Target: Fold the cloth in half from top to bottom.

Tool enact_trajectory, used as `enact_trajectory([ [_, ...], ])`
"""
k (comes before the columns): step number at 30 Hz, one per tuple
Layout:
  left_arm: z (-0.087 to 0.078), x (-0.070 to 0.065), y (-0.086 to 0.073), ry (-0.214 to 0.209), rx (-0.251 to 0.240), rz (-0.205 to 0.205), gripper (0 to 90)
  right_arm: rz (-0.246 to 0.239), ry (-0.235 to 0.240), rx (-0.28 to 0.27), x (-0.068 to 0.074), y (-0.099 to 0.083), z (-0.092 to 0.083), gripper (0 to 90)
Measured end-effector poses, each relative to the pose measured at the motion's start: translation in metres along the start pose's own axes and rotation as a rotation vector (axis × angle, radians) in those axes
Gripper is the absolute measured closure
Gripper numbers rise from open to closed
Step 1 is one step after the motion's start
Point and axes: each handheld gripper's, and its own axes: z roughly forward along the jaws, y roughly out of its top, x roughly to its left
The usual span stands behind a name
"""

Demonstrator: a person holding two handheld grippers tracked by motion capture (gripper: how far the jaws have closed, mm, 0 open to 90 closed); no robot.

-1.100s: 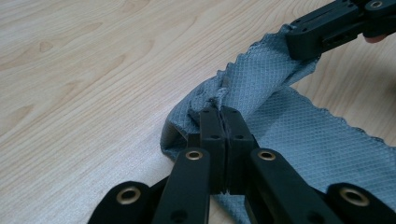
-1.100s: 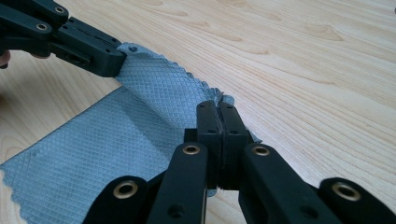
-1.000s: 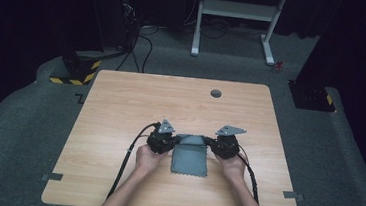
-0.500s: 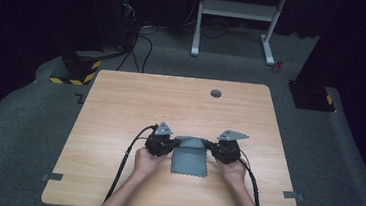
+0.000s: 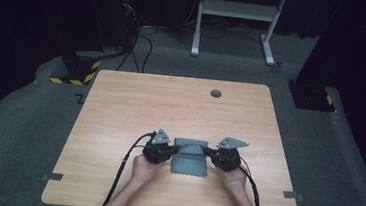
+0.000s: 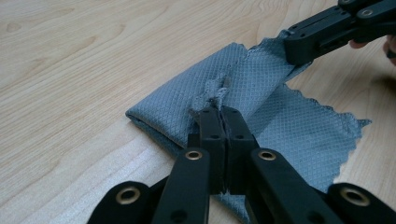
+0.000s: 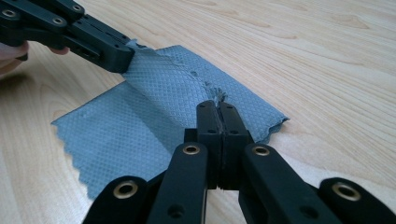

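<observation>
Both hands are drawing a grey cloth (image 5: 190, 160) across the worktop (image 5: 170, 107), the left gripper (image 6: 219, 109) and right gripper (image 7: 218, 106) each pinching an edge, having folded its far part over; folding seems underway.

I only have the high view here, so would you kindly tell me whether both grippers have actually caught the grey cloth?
Observer: Yes. The left gripper has its jaws shut on a puckered bit of the cloth.
Operator: Thank you, and the right one?
Observer: The right gripper is shut on the cloth's edge as well, bunching it.
Operator: Is the cloth lying flat?
Observer: No, the pinched strip is lifted and folded over a lower layer that lies on the table.
</observation>
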Motion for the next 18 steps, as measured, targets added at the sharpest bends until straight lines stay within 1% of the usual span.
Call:
enact_trajectory([
  [4,0.002,-0.002,-0.004,-0.019,-0.01,-0.022,88.7,-0.001,0.001,-0.01,0.001,-0.003,-0.005,89.6],
  [8,0.0,-0.006,-0.007,-0.028,-0.009,-0.005,88.6,-0.001,0.008,-0.005,0.003,-0.007,-0.007,89.3],
  [11,-0.002,-0.008,-0.01,-0.035,0.004,0.01,88.5,-0.023,0.007,0.011,0.007,-0.012,-0.006,89.2],
  [12,-0.002,-0.008,-0.011,-0.034,0.006,0.018,88.5,-0.031,0.008,0.011,0.009,-0.013,-0.007,89.2],
  [13,-0.003,-0.009,-0.011,-0.037,0.008,0.018,88.5,-0.034,0.01,0.009,0.01,-0.015,-0.007,89.2],
  [14,-0.004,-0.01,-0.012,-0.037,0.011,0.027,88.5,-0.035,0.014,0.005,0.011,-0.016,-0.007,89.2],
  [16,-0.006,-0.011,-0.012,-0.034,0.01,0.032,88.5,-0.034,0.019,0.002,0.013,-0.018,-0.008,89.2],
  [18,-0.006,-0.012,-0.012,-0.033,0.014,0.036,88.4,-0.051,0.017,0.006,0.017,-0.02,-0.009,89.0],
])
